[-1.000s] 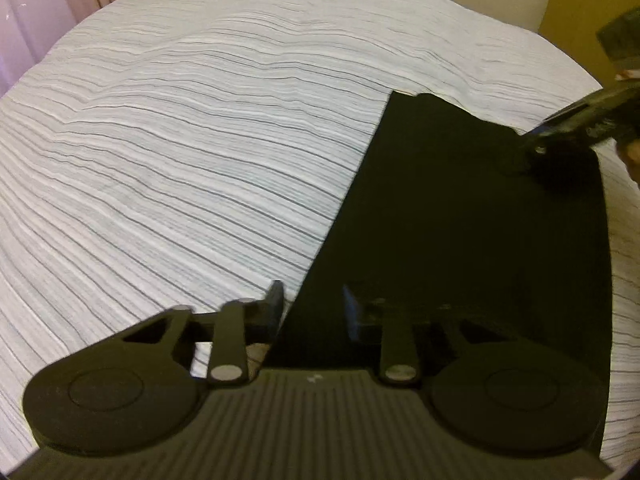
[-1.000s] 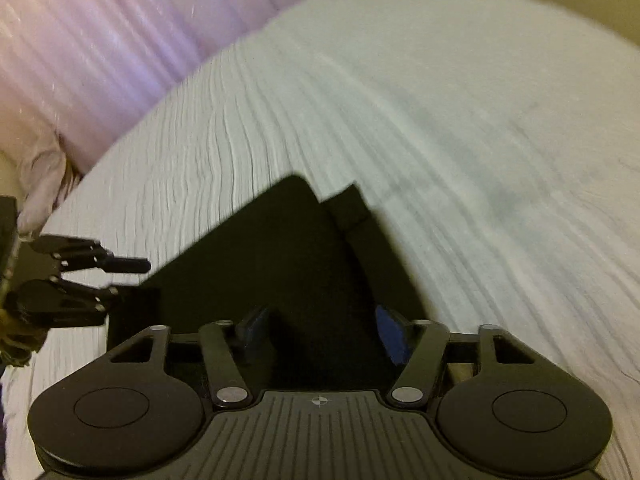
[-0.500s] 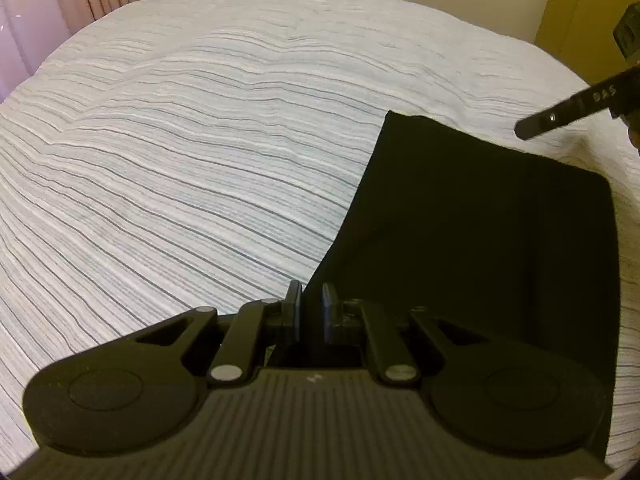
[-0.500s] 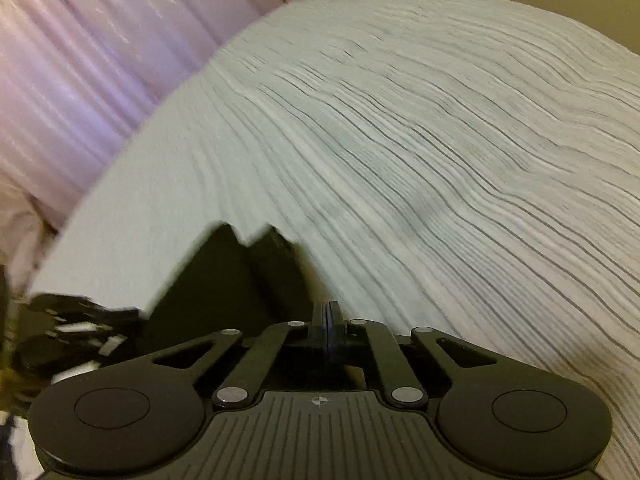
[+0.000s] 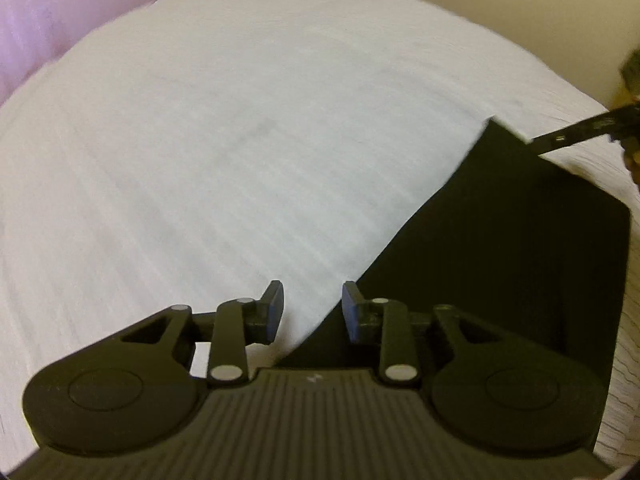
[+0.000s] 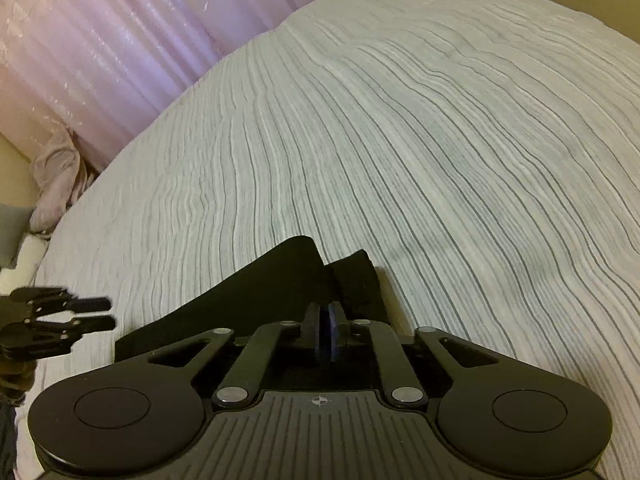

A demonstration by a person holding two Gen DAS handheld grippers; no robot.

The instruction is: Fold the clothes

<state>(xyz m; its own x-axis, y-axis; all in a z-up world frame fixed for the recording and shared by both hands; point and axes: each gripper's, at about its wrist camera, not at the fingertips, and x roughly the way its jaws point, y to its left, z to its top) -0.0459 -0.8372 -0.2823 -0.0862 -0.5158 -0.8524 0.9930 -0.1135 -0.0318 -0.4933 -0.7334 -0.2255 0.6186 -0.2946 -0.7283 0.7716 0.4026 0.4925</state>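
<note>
A black folded garment [image 5: 500, 260] lies flat on the striped bed at the right of the left wrist view. My left gripper [image 5: 314, 308] stands open just over the garment's near left edge, with nothing between its fingers. My right gripper [image 5: 538, 147] comes in from the upper right, its tip at the garment's far edge. In the right wrist view the right gripper [image 6: 326, 330] is shut low over the garment [image 6: 260, 288]; whether cloth is pinched is hidden. The left gripper [image 6: 96, 313] shows open at the left there.
The white bedcover with thin grey stripes [image 6: 440, 120] spreads wide beyond the garment. Pink curtains [image 6: 100, 60] hang along the bed's far side, with a bunched pink cloth [image 6: 56, 184] at their foot. A beige wall [image 5: 480, 8] lies past the bed.
My left gripper shut briefly at the garment's edge, then opened again and shifted a little left. My right gripper went from open to shut and came down to the garment's far edge.
</note>
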